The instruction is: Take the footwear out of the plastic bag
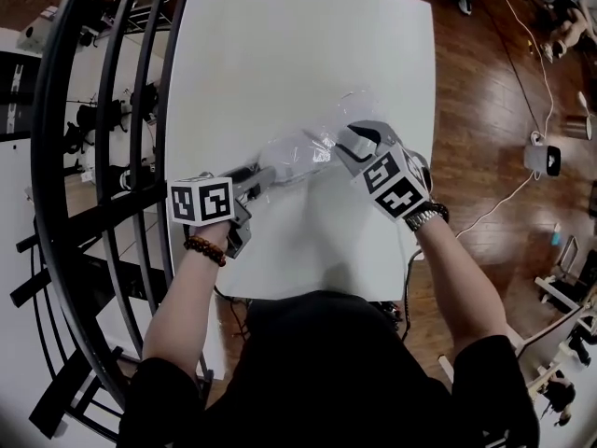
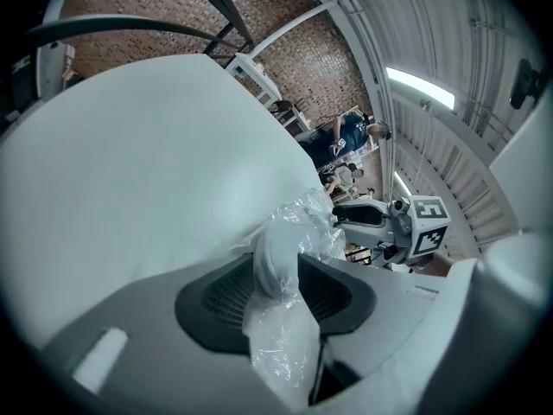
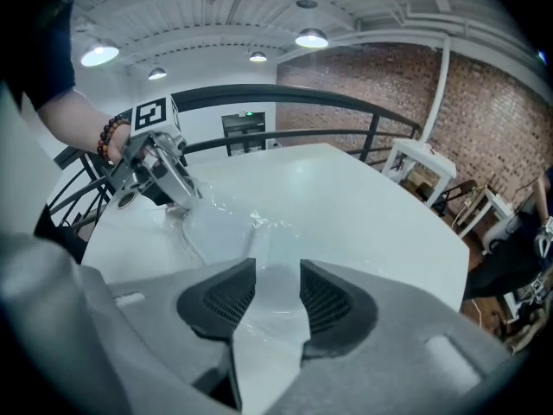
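A clear plastic bag [image 1: 312,143] with white footwear [image 1: 284,152] inside lies on the white table [image 1: 298,45], stretched between my two grippers. In the left gripper view, my left gripper [image 2: 276,294] has the footwear's white edge [image 2: 275,262] and crinkled bag film [image 2: 281,353] pinched between its pads. My right gripper [image 3: 278,296] stands open at the bag's other end, and the pale bagged footwear [image 3: 275,258] runs through the gap between its jaws. In the head view, the left gripper [image 1: 266,177] is near the table's left edge and the right gripper [image 1: 347,143] is at mid-table.
A black curved railing [image 1: 56,157] runs close along the table's left side. Wooden floor [image 1: 494,91] lies to the right, with a white cable and a small white device [image 1: 543,160]. White chairs [image 3: 415,167] stand beyond the table's far side.
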`<control>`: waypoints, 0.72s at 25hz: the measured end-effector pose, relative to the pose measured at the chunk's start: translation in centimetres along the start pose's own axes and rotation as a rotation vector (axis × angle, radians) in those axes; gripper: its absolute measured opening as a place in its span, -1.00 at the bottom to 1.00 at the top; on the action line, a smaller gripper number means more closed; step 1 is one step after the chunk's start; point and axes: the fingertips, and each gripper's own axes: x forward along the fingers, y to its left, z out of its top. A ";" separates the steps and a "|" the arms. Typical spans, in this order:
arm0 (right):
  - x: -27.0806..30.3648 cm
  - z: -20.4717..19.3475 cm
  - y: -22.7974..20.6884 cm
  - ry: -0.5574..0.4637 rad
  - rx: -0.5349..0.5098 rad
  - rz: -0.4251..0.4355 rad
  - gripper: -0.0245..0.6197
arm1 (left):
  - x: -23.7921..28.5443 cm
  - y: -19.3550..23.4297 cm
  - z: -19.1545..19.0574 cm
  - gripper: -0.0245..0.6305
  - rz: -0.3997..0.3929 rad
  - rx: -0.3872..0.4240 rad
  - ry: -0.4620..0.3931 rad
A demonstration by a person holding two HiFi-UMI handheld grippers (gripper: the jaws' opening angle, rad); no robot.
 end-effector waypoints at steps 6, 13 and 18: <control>0.5 -0.9 -0.4 0.030 0.052 -0.003 -0.47 | 0.6 -0.2 -0.1 -0.62 -0.001 0.000 0.010; -0.1 -1.5 -1.5 0.024 0.084 -0.027 -0.47 | 0.5 -1.3 0.6 -0.71 -0.069 -0.036 -0.014; -0.2 -1.7 -1.4 0.020 0.103 -0.028 -0.47 | -0.2 -1.7 0.5 -0.72 -0.131 -0.069 -0.038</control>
